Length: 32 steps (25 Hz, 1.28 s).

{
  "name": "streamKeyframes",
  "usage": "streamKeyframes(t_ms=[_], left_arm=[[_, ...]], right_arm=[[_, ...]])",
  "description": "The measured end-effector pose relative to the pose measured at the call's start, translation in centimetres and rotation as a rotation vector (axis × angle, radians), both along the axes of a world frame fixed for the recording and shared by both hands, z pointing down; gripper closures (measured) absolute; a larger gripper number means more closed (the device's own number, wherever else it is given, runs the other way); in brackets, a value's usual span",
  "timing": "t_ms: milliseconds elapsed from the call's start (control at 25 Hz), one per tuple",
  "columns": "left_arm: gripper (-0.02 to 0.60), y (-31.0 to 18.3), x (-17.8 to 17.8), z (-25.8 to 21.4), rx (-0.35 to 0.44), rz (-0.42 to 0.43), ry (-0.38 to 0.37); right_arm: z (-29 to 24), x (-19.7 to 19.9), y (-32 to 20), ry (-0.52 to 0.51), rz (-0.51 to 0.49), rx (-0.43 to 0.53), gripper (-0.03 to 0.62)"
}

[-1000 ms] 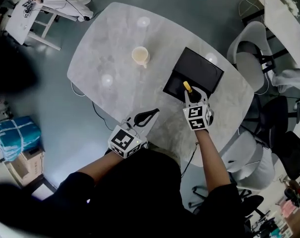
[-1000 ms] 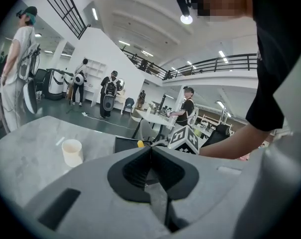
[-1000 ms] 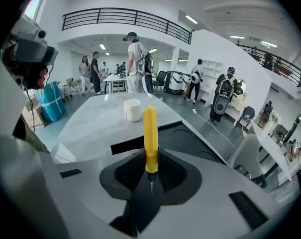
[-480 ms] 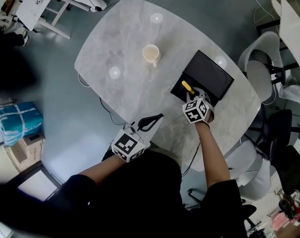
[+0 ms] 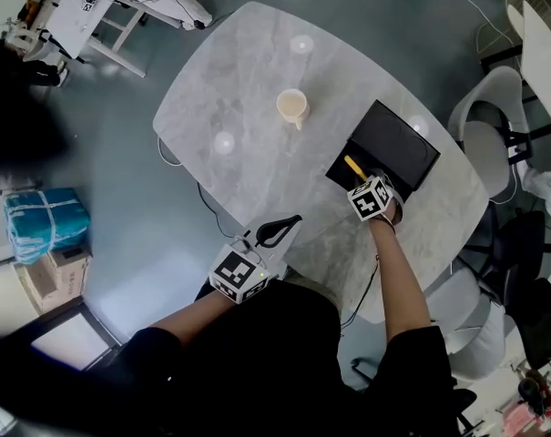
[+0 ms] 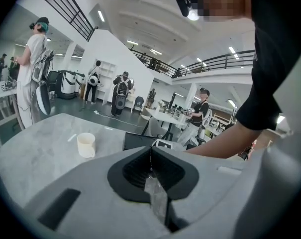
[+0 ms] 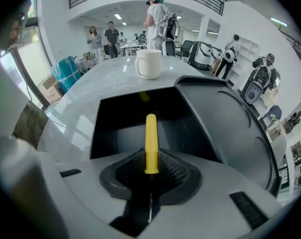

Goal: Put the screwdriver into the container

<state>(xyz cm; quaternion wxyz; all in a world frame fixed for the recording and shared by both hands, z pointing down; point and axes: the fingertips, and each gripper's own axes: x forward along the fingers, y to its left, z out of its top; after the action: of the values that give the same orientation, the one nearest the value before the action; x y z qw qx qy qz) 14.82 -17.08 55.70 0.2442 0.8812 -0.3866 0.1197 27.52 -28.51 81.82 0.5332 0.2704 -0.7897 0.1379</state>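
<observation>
**Yellow handle over the black box: screwdriver gripped, not yet let go**

- Nearest the person: left tongs (image 5: 280, 228), at the near edge of the desk (image 5: 248, 153). Ribbed black pads are pressed together with nothing between them. Likely parked here to stay clear of the working side.
- Right tongs (image 5: 359, 175) reach forward over the near corner of the container (image 5: 398, 144), clamped on the screwdriver (image 5: 352, 166).
- The right gripper view shows the ribbed pads pinching the tool at the base of its handle. The thin metal shaft runs back between the jaws, and the handle points ahead over the container's open interior.
- Judgement: it is held above the opening, and not touching the walls as far as I can tell, so that letting go would drop it inside.
- Handle: smooth plastic, slim, round-ended cylinder.
- Container: matte black, rectangular, straight-walled, shallow, apparently empty. It rests flat on the desk's right part.
- Desk: pale grey marbled stone, rounded corners, slightly glossy.
- Farther on: cream cup (image 5: 292, 107), glazed, with a handle, upright, well apart from the container.
</observation>
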Motion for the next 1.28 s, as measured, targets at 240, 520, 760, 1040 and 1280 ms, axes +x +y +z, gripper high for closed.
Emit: streamKeyframes(t_ms=[240, 520, 760, 1040, 1280], left_arm=[[0.565, -0.3, -1.2, -0.7, 0.011, -0.016, 0.050], [0.565, -0.1, -3.6, -2.7, 0.037, 0.012, 0.119], [0.565, 0.1, -7.2, -5.3, 0.091, 0.044, 0.166], [0.565, 1.7, -9.8, -8.7, 0.099, 0.068, 0.263], [0.565, 3.7, -10.8, -11.6, 0.156, 0.151, 0.268]], right_arm=[[-1.9, 0.6, -0.6, 0.024, 0.053, 0.068, 0.461], [-11.2, 1.8, 1.5, -0.156, 0.357, 0.220, 0.448], [-21.1, 1.6, 8.8, -0.366, 0.715, 0.356, 0.451], [-29.4, -1.7, 17.1, -0.550, 0.933, 0.492, 0.465], [-35.8, -5.4, 22.0, -0.594, 0.997, 0.645, 0.520]])
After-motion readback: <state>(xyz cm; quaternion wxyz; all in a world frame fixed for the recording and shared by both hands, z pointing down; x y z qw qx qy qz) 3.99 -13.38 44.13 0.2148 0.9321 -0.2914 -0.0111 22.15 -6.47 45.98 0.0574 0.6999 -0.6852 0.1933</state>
